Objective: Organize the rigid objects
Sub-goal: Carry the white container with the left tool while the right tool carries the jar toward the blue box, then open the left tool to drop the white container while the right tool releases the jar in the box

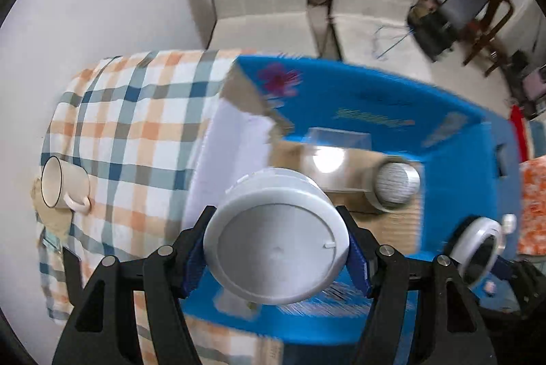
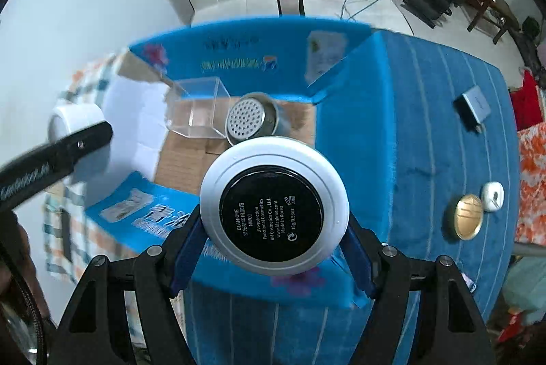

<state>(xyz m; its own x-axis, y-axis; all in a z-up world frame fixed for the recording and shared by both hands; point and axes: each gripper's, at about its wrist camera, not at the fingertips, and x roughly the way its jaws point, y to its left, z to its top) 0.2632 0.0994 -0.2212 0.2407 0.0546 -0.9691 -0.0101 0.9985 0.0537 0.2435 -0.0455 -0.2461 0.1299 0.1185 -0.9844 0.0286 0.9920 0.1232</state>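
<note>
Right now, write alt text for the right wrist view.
The right gripper clamps a round white compact, black label facing the camera, above an open blue box holding a clear plastic case and a perforated metal cylinder. A gold disc lies on the blue cloth.

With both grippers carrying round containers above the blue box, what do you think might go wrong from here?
1. The left gripper pinches the white jar only at its curved sides, so it may slip or tilt.
2. The right gripper holds the round compact the same way.
3. The blue box already holds a clear plastic cube and a perforated metal can; a drop could knock them.
</note>
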